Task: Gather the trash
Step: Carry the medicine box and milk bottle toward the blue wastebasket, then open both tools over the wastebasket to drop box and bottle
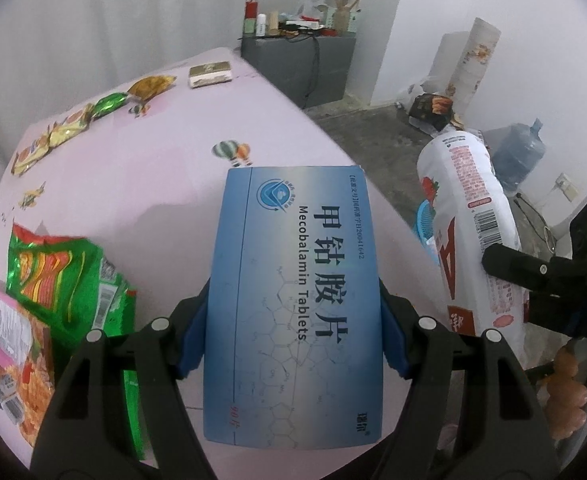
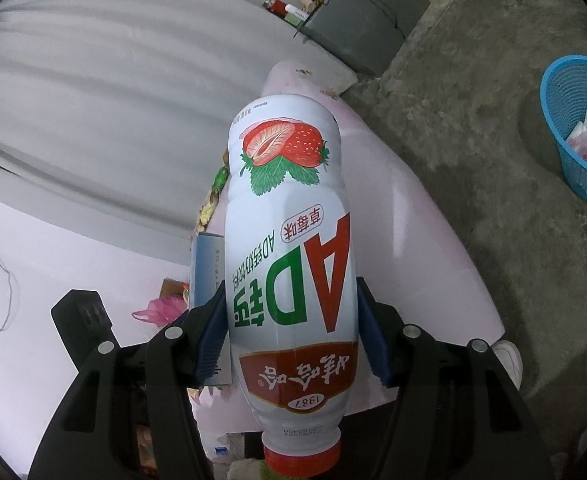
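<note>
- The left claw (image 1: 293, 332) is clamped on a blue medicine box (image 1: 293, 304), its blue pads pressed against the box's two long sides; the box is printed "Mecobalamin Tablets" and is held up above the desk.
- The right claw (image 2: 293, 332) is clamped on a white strawberry drink bottle (image 2: 289, 248), gripping the body around the big "AD" lettering, with the red cap (image 2: 302, 456) pointing back toward the camera.
- In the left wrist view that same bottle (image 1: 469, 236) hangs just off the desk's right edge, and the right claw's black frame comes in from the right side with the person's fingers (image 1: 565, 396) wrapped on its handle.
- In the right wrist view, one edge of the blue box (image 2: 207, 272) peeks out just to the left of the bottle.
- The desk (image 1: 181, 168) has a pale pink cover, and wrappers lie on it: a green snack bag (image 1: 65, 276) and a pink-and-orange packet (image 1: 13, 352) at the near left, a row of yellow and green candy wrappers (image 1: 69, 132) along the far left edge, and a small flat gold-topped box (image 1: 210, 73) at the far corner.
- A blue mesh wastebasket (image 2: 581, 128) stands on the concrete floor, well apart from the desk, with some pink and white packets already lying inside.
- A grey cabinet (image 1: 297, 64) cluttered with small bottles sits against the far wall.
</note>
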Action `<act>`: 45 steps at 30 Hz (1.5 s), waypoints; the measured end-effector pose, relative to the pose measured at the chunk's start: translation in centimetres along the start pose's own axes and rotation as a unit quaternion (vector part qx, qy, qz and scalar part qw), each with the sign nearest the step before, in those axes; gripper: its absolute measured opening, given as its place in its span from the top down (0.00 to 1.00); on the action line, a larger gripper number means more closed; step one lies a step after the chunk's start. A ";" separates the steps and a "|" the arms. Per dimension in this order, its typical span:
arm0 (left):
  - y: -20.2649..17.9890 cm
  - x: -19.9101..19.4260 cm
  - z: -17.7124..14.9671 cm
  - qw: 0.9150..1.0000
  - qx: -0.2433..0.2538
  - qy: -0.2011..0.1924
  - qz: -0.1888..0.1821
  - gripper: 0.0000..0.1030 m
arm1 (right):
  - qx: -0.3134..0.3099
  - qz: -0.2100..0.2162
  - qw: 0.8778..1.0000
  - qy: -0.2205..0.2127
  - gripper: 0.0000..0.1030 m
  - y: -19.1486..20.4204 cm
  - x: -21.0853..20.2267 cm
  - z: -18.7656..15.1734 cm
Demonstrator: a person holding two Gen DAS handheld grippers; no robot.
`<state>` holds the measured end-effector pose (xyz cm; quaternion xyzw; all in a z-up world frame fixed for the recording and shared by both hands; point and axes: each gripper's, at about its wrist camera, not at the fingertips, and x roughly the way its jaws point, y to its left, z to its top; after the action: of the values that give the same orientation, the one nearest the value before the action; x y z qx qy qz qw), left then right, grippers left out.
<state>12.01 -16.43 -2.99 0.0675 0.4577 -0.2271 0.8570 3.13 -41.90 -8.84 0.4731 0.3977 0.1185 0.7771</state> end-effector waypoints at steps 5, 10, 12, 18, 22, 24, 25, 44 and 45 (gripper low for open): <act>-2.3 0.1 1.1 1.000 0.020 -0.004 -0.013 0.36 | 0.009 0.009 1.000 -0.016 0.44 -0.8 -1.6 0.2; -5.5 0.8 2.5 0.998 0.047 -0.005 -0.030 0.36 | 0.026 0.016 0.999 -0.041 0.44 -2.5 -4.0 0.6; -7.0 1.4 3.3 0.997 0.058 -0.001 -0.041 0.36 | 0.035 0.017 0.998 -0.055 0.44 -3.3 -5.4 0.7; -13.6 4.3 5.8 0.991 0.098 0.027 -0.090 0.36 | 0.083 0.000 0.987 -0.138 0.44 -8.2 -12.1 1.9; -18.2 7.3 6.8 0.983 0.119 0.067 -0.124 0.36 | 0.124 -0.033 0.975 -0.183 0.44 -12.0 -15.7 1.8; -20.8 9.6 7.1 0.978 0.139 0.088 -0.130 0.36 | 0.147 -0.043 0.969 -0.194 0.44 -13.9 -16.6 1.5; -21.7 10.6 7.2 0.975 0.148 0.098 -0.131 0.36 | 0.157 -0.047 0.967 -0.197 0.44 -14.7 -16.8 1.4; -31.5 26.5 12.3 0.965 0.075 0.169 -0.187 0.14 | 0.376 -0.065 0.906 -0.181 0.37 -34.0 -12.1 9.8; -31.1 26.4 12.2 0.964 0.075 0.169 -0.191 0.14 | 0.376 -0.061 0.907 -0.178 0.37 -34.1 -11.7 9.3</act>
<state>19.80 -56.60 -14.67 0.0800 0.5816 -0.4057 0.7006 -4.34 -72.29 -29.02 0.7181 0.2960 -0.1736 0.6055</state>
